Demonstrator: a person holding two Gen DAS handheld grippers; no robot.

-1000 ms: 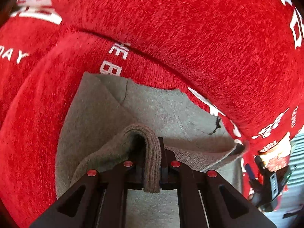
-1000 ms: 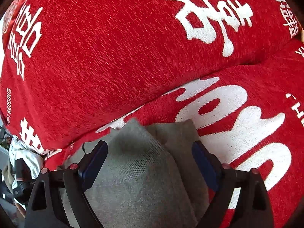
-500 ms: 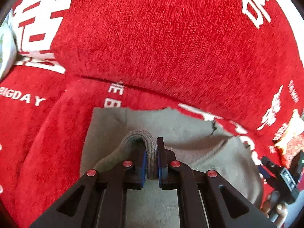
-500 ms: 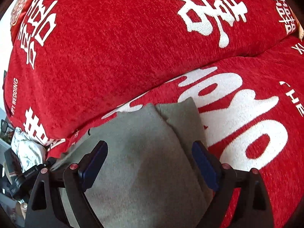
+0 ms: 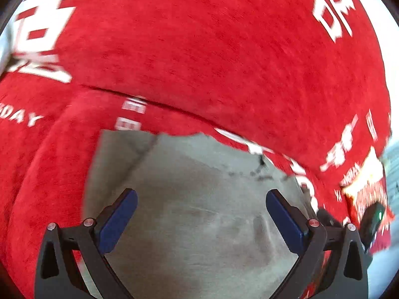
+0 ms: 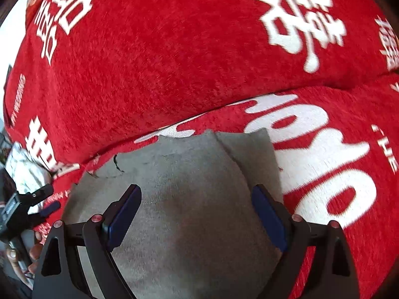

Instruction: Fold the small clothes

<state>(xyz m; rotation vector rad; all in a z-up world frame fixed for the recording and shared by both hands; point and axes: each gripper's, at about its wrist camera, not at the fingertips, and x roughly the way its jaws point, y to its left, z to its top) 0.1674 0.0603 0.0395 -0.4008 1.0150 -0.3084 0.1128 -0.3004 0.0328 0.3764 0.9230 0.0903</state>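
A small grey knit garment (image 5: pixel 199 199) lies folded flat on a red sofa seat; it also shows in the right wrist view (image 6: pixel 194 199). My left gripper (image 5: pixel 200 214) is open and empty, its blue pads (image 5: pixel 117 221) spread wide above the garment. My right gripper (image 6: pixel 197 211) is open and empty too, hovering over the same garment with its pads (image 6: pixel 266 219) apart. In the right wrist view my left gripper (image 6: pixel 37 199) appears at the far left edge.
The red sofa seat cushion (image 6: pixel 336 149) with white lettering carries the garment. The red back cushion (image 5: pixel 224 49) rises just behind it. A white cloth heap (image 6: pixel 22 169) lies at the sofa's left end.
My left gripper let go of the grey fabric edge it was pinching and opened wide. The garment now lies flat. Both grippers drew back a little from the sofa back.
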